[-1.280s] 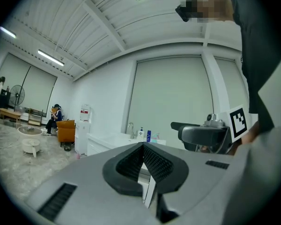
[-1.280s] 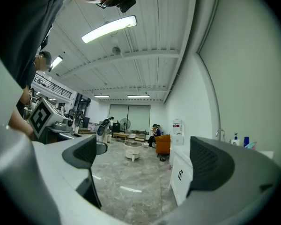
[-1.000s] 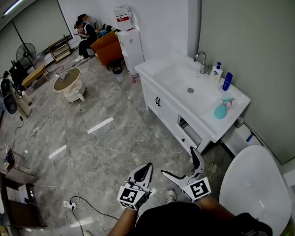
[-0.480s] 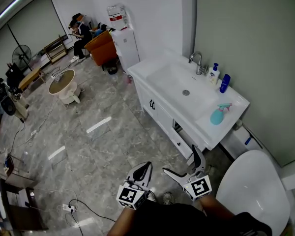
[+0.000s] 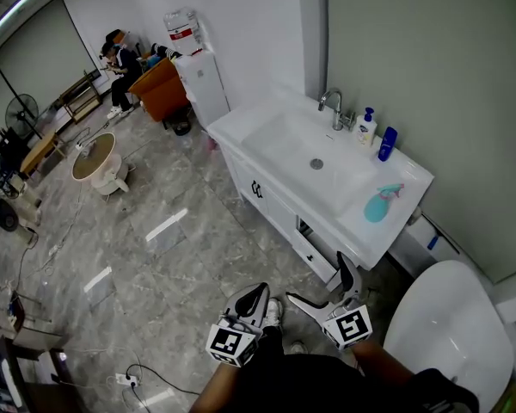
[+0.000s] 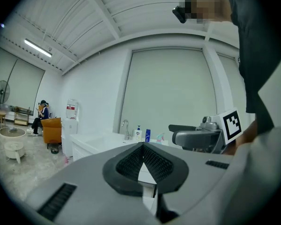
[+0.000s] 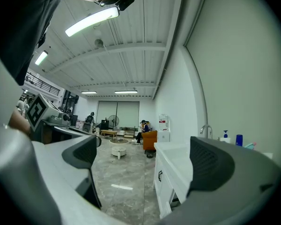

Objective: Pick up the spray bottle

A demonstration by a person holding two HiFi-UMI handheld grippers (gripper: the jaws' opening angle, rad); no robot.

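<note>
Vanity counter (image 5: 236, 130), teal spray bottle (image 5: 377, 206) distant, toilet (image 5: 447, 325) partly cropped

1. The head view is taken from above, tilted steeply down; the left gripper (image 5: 253, 298) and right gripper (image 5: 316, 280) are caught at its lower edge.
2. The left gripper view is aimed level along its jaws, the right gripper (image 6: 178, 134) close beside.
3. The right gripper view is aimed likewise, the vanity (image 7: 166, 182) beside its right jaw.
4. That vanity (image 5: 271, 200), ahead of both grippers, is shared by all three views.
</note>
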